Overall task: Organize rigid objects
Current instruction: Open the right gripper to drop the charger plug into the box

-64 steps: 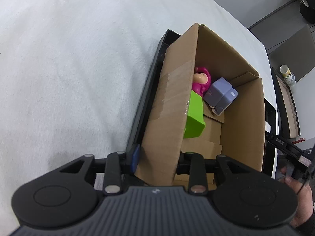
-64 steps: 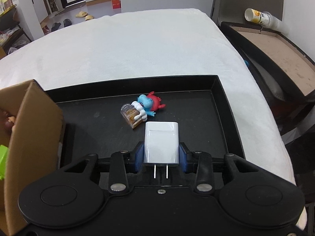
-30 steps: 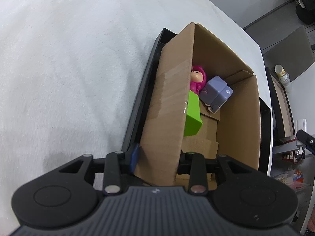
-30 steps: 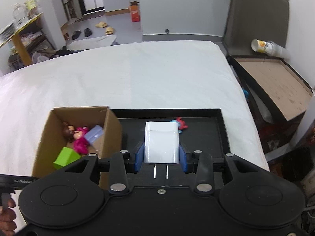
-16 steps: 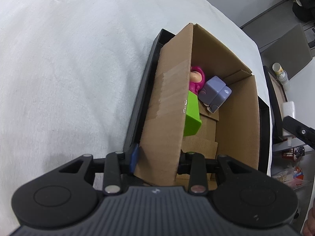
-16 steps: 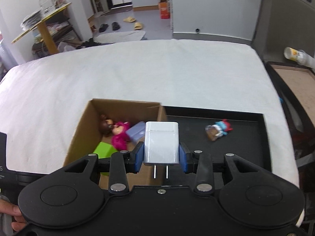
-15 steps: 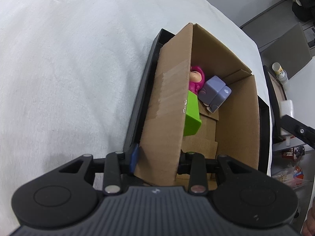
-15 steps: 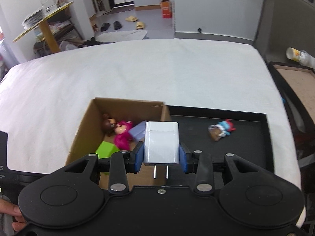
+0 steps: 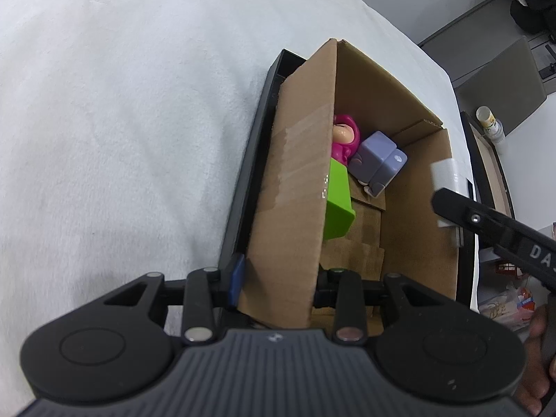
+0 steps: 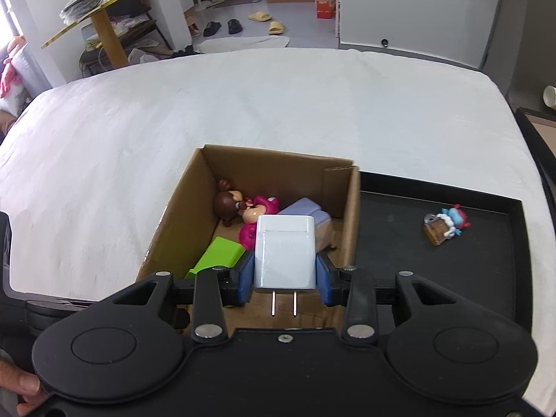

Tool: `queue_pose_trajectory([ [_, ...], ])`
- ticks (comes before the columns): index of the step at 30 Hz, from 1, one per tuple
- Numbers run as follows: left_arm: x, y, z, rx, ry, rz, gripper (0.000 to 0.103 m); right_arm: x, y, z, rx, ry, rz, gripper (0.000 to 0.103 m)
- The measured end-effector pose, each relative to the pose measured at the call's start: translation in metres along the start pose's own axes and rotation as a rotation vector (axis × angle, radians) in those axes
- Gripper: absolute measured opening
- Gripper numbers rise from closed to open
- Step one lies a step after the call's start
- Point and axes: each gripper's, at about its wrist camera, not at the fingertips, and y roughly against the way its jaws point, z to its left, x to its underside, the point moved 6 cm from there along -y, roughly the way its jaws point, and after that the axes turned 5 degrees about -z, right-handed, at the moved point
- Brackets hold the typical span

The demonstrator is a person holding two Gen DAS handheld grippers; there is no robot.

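Note:
My right gripper (image 10: 284,283) is shut on a white plug charger (image 10: 285,252), prongs toward the camera, held above the open cardboard box (image 10: 180,201). Inside the box lie a pink figure (image 10: 259,210), a brown-haired figure (image 10: 227,205), a lilac block (image 10: 302,210) and a green block (image 10: 219,255). My left gripper (image 9: 278,279) is shut on the near wall of the cardboard box (image 9: 295,180). In the left wrist view the right gripper's finger (image 9: 486,220) and the charger (image 9: 448,177) hang over the box's right side.
The box stands at the left end of a black tray (image 10: 486,278) on a white cloth. A small blue and red figure with a brown base (image 10: 443,226) lies on the tray, right of the box. A hand (image 10: 21,382) shows at the lower left.
My right gripper has carried the charger leftwards and down, from over the tray to over the box. It has entered the left wrist view. My left gripper and the box have stayed put.

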Motion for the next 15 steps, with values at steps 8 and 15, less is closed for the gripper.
queue_pose_trajectory([
  [8,0.0,-0.001,0.0,0.003,-0.001,0.004,0.035,0.0,-0.014,0.008,-0.001,0.027,-0.011,0.047],
  [15,0.001,-0.002,-0.001,-0.008,0.002,-0.001,0.035,-0.005,0.007,-0.019,0.017,0.001,-0.05,0.047],
])
